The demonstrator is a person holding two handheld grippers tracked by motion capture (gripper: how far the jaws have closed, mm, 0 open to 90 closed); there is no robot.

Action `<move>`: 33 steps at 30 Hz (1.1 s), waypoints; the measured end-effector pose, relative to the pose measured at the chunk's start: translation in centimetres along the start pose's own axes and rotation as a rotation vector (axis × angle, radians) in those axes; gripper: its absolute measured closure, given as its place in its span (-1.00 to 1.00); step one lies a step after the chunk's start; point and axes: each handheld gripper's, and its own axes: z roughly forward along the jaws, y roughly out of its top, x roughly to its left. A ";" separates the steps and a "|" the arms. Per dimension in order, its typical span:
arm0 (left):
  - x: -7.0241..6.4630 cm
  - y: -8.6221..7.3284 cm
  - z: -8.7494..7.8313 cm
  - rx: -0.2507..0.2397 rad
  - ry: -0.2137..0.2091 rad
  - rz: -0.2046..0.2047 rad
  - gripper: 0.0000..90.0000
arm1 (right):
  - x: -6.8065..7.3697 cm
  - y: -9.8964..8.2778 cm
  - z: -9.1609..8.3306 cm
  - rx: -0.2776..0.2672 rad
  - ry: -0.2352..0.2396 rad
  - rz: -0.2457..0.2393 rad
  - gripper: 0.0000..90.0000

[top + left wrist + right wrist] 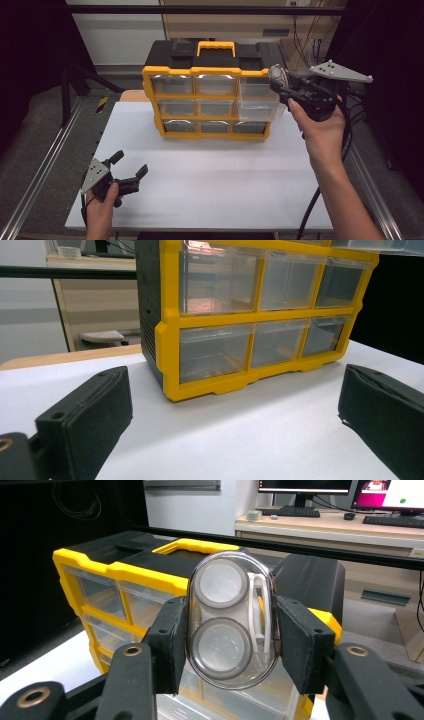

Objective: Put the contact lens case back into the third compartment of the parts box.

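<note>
A clear oval case (231,620) holding two round grey-rimmed compartments and a white strip is clamped between the jaws of the right gripper (281,82), the black pads being pressed against its two long sides. In the high view the case (276,76) is held up in the air at the right, just in front of the top right corner of a yellow and black drawer organiser (210,90), with a hand (320,130) wrapped around the gripper body and a grey three-cornered plate (340,71) seen on top of it. One clear drawer (257,102) at the right side of the organiser is pulled out towards the near side and lies just below and beside the held case. The other clear drawers (217,280) are seen pushed in. The organiser is set on the far part of a white surface (210,170), and its yellow handle (216,47) is folded flat on the black top.

The left gripper (131,167) is held low over the near left part of the surface, well apart from the organiser. Its jaws are spread wide with nothing between them, and in the left gripper view only the bare surface (240,440) is seen between the two pads (90,410)
</note>
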 end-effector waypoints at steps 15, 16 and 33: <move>0.0 0.0 0.0 0.003 -0.001 0.003 -0.98 | -0.3 -0.5 0.6 0.021 -0.027 -0.022 0.09; 0.0 0.0 0.0 0.003 -0.002 0.003 -0.98 | -0.3 -0.5 0.7 0.023 -0.026 -0.022 0.09; 0.0 0.0 0.0 0.003 -0.002 0.003 -0.98 | 0.0 -0.5 1.5 0.049 -0.021 -0.051 0.09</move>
